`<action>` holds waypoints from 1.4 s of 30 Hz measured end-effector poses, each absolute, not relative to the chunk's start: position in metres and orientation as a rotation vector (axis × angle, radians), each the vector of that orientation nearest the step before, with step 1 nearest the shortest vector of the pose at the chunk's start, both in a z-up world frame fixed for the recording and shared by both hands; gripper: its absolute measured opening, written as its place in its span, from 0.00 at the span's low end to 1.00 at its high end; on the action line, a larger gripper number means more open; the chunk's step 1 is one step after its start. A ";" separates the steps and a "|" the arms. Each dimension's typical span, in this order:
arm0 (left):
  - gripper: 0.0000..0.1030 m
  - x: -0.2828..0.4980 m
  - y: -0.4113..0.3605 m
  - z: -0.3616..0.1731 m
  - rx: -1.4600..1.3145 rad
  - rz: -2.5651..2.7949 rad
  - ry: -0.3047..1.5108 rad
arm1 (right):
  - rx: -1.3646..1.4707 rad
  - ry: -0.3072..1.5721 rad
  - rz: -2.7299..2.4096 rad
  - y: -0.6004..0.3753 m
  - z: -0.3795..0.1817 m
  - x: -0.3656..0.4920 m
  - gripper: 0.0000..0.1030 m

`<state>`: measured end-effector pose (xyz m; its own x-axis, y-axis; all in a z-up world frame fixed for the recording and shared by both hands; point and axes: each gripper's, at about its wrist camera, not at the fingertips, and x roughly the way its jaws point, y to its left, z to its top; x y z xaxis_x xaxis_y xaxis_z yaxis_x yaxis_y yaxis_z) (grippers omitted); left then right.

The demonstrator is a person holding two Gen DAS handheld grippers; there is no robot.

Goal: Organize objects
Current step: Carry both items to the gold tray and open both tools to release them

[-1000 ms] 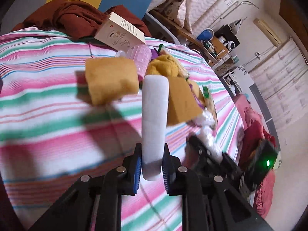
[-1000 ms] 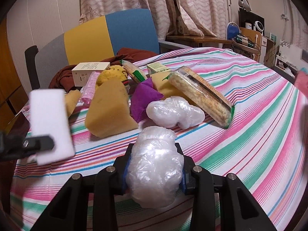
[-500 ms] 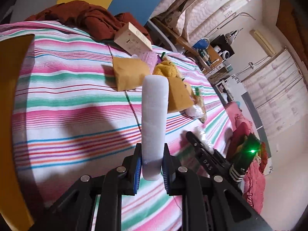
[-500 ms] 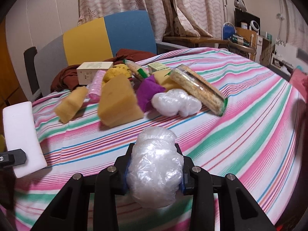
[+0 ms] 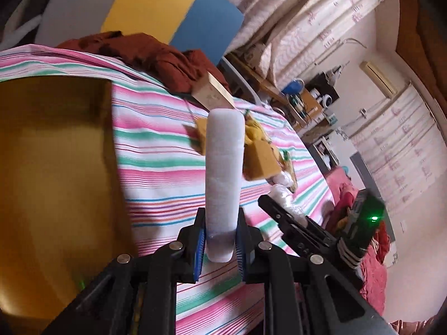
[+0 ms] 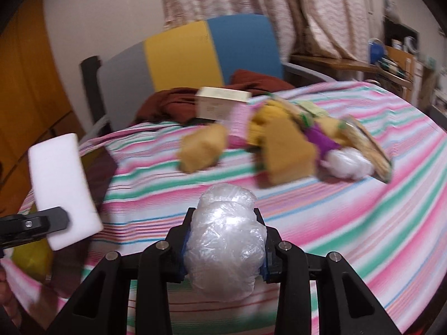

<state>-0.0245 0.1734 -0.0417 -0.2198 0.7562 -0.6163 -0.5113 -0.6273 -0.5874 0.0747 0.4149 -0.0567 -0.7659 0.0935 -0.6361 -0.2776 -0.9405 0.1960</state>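
Observation:
My left gripper (image 5: 219, 247) is shut on a white foam sponge (image 5: 223, 173), held upright over the striped tablecloth near a yellow container (image 5: 53, 184) at the table's left edge. The sponge also shows in the right wrist view (image 6: 62, 187). My right gripper (image 6: 225, 247) is shut on a crumpled clear plastic bag (image 6: 226, 237), above the cloth's near side. The right gripper also shows in the left wrist view (image 5: 282, 212). A pile of yellow sponges (image 6: 285, 150), a purple item (image 6: 321, 139), another plastic bag (image 6: 349, 163) and a snack pack (image 6: 368, 145) lies farther back.
A white carton (image 6: 220, 103) and a pink bottle (image 6: 240, 117) sit behind the pile. Brown cloth (image 6: 178, 103) drapes over a grey, yellow and blue chair (image 6: 190, 53) at the table's far edge. A desk with clutter (image 6: 391, 55) stands to the right.
Both grippers have pulled back and left from the pile with their loads. The yellow container has come into the left wrist view and now fills its left side.

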 end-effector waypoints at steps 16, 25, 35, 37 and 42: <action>0.17 -0.086 0.041 -0.048 -1.282 2.164 -0.462 | -1.167 0.193 3.157 0.261 0.009 -0.012 0.36; 0.17 -0.135 -0.001 -0.053 -1.380 2.261 -0.416 | -1.429 0.170 3.149 0.195 -0.003 -0.089 0.37; 0.17 -0.162 -0.013 -0.071 -1.492 2.294 -0.338 | -1.462 0.483 3.068 0.185 -0.011 -0.124 0.73; 0.20 -0.164 -0.012 -0.072 -1.506 2.305 -0.319 | -1.427 0.450 3.079 0.185 -0.006 -0.113 0.73; 0.34 -0.166 -0.019 -0.060 -1.531 2.425 -0.326 | -1.340 0.397 3.140 0.191 0.001 -0.077 0.78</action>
<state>-0.1661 -0.0193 -0.0599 -0.4137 0.3299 -0.8486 -0.0944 -0.9426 -0.3204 -0.0773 0.1914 0.0008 -0.6595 -0.3541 -0.6631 0.1781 -0.9306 0.3198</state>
